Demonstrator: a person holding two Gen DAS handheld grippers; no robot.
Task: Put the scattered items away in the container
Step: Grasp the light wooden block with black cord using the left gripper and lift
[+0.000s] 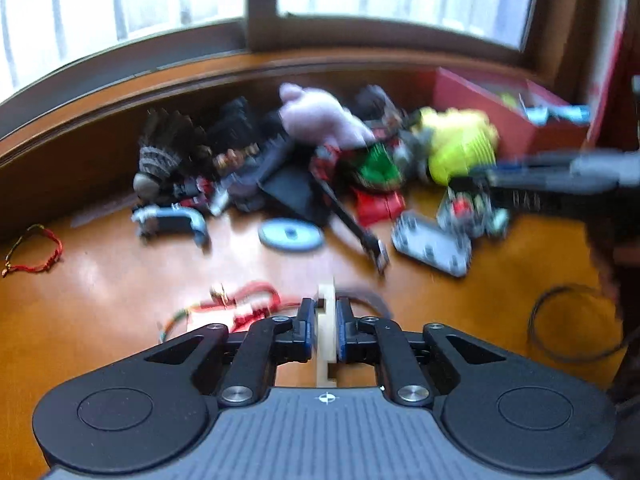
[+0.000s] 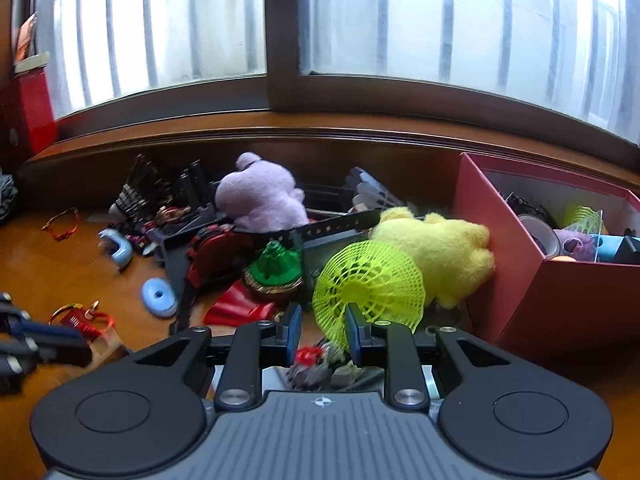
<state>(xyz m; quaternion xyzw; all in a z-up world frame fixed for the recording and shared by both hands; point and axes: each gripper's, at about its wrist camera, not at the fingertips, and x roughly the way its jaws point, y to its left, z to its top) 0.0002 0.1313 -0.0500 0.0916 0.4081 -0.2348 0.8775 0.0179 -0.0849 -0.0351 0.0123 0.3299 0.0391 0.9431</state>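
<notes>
My left gripper [image 1: 325, 320] clamps a thin cream wooden piece [image 1: 326, 340] edge-on; it could twist free. My right gripper [image 2: 322, 326] stands apart, pads unloaded, and may snag the neon-yellow plastic mesh shuttlecock [image 2: 370, 290].

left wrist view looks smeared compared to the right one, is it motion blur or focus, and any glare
Left wrist view: the toy pile is streaked sideways, which suggests motion blur rather than focus; window glare sheens the wooden floor. Right wrist view: sharp on the yellow mesh shuttlecock; bright windows wash out, and the sill bows from fisheye distortion.
</notes>
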